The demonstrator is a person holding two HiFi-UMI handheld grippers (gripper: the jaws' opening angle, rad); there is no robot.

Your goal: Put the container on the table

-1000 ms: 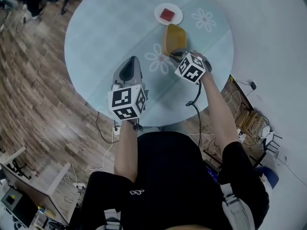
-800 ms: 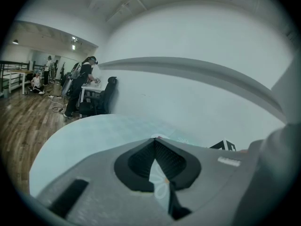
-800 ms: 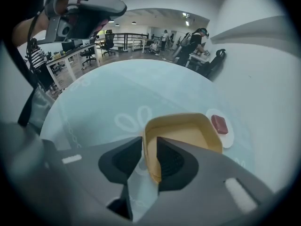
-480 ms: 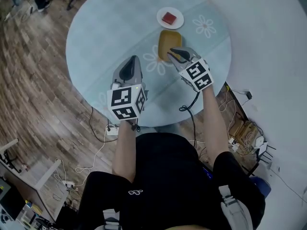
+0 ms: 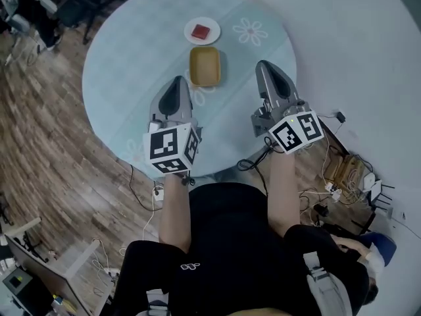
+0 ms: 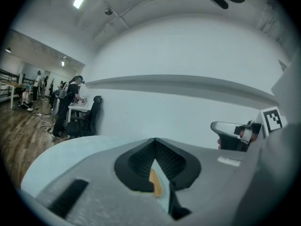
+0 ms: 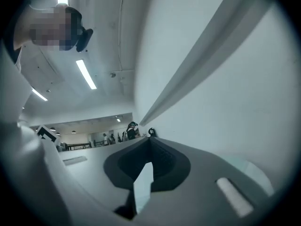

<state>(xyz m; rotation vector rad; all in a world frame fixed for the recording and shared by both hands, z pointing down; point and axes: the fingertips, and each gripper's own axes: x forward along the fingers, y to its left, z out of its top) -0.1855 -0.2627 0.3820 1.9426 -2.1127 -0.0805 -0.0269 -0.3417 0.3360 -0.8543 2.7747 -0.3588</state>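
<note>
The yellow container [image 5: 204,67] lies open side up on the round pale-blue table [image 5: 131,51], held by nothing. My right gripper [image 5: 262,64] hovers to its right, well apart from it, shut and empty; in the right gripper view the right gripper [image 7: 149,139] points at the wall and ceiling. To the container's lower left is my left gripper [image 5: 177,79], also apart from it, with its jaws together and nothing in them. Through the slit under the left gripper [image 6: 154,140] a yellow sliver of the container [image 6: 155,183] shows.
A small white plate [image 5: 202,30] with a red square piece sits just beyond the container. Flower prints mark the tabletop. A white wall runs along the right, with cables [image 5: 329,176] on the floor beneath. People and desks [image 6: 70,107] stand far off.
The right gripper let go of the tilted container, which now rests flat on the table, then rose, drew back to the right and shut. The left gripper lifted slightly.
</note>
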